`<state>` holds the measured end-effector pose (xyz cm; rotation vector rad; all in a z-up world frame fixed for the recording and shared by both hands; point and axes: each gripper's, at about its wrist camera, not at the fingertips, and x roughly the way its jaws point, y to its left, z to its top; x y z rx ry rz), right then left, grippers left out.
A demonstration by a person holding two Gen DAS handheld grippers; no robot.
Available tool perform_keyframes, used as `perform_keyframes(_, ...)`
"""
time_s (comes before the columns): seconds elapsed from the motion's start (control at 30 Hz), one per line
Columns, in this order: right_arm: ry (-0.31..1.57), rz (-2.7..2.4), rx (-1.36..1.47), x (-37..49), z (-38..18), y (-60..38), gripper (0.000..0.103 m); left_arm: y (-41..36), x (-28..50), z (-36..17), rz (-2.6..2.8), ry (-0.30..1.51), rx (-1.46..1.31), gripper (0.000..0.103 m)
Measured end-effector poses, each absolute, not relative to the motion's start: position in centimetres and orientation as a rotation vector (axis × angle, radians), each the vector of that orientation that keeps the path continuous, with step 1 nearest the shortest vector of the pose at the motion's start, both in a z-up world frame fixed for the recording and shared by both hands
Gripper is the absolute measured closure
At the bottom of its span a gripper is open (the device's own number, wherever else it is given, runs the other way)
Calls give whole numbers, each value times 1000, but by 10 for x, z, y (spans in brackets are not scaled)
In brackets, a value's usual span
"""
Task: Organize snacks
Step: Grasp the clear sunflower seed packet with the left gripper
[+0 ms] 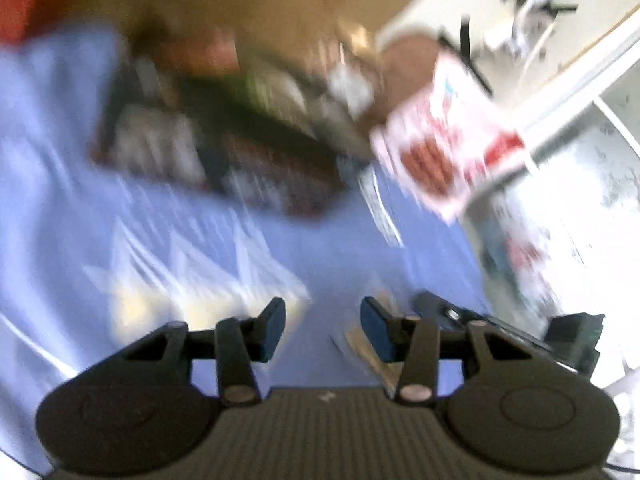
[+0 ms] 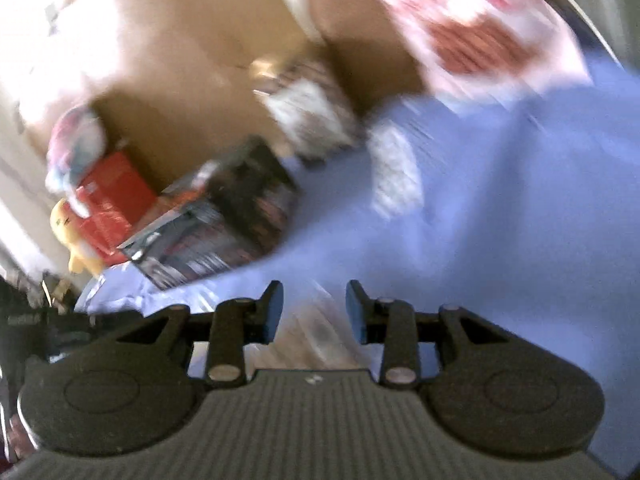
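Observation:
Motion blurs both views. My left gripper (image 1: 323, 330) hangs open over a blue cloth (image 1: 328, 256), and nothing sits between its fingers. Clear bags of pale yellow snacks (image 1: 180, 288) lie just ahead to its left. Dark snack packs (image 1: 224, 148) are piled farther back, beside a white and red box (image 1: 444, 148). My right gripper (image 2: 314, 308) is open above a clear bag (image 2: 316, 344) that shows through the gap, and the pads do not press on it. Ahead of it lie dark snack packs (image 2: 224, 224), a red pack (image 2: 112, 204) and the white and red box (image 2: 480, 20).
A brown cardboard box (image 1: 260, 0) stands behind the pile and also fills the back of the right wrist view as a cardboard box (image 2: 180, 60). A black device (image 1: 500, 328) lies at the left gripper's right. A white surface (image 1: 580, 208) borders the cloth on the right.

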<state>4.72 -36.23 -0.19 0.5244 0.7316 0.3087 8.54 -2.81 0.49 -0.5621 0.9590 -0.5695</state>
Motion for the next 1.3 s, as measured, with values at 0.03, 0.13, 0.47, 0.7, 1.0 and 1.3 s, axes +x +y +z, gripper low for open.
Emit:
perform_keyframes(0.03, 739, 300, 555, 41, -9, -367, 66, -36, 84, -1, -577, 987, -565, 61)
perform_keyframes(0.13, 721, 323, 612, 27, -13, -369, 67, -49, 73, -4, -567, 987, -536, 58)
perform_keyframes(0.47, 754, 500, 578, -4, -15, -325, 71, -47, 44, -6, -553, 979, -538, 61)
perform_keyframes(0.7, 756, 484, 582, -7, -10, -323, 71, -38, 35, -8, -534, 969, -541, 68)
perform_keyframes(1.0, 775, 469, 621, -16, -16, -332, 72, -51, 22, 1, -478, 909, -389, 68)
perform_keyframes(1.3, 774, 525, 552, -28, -10, -320, 58, -36, 27, -6, -507, 930, -446, 94)
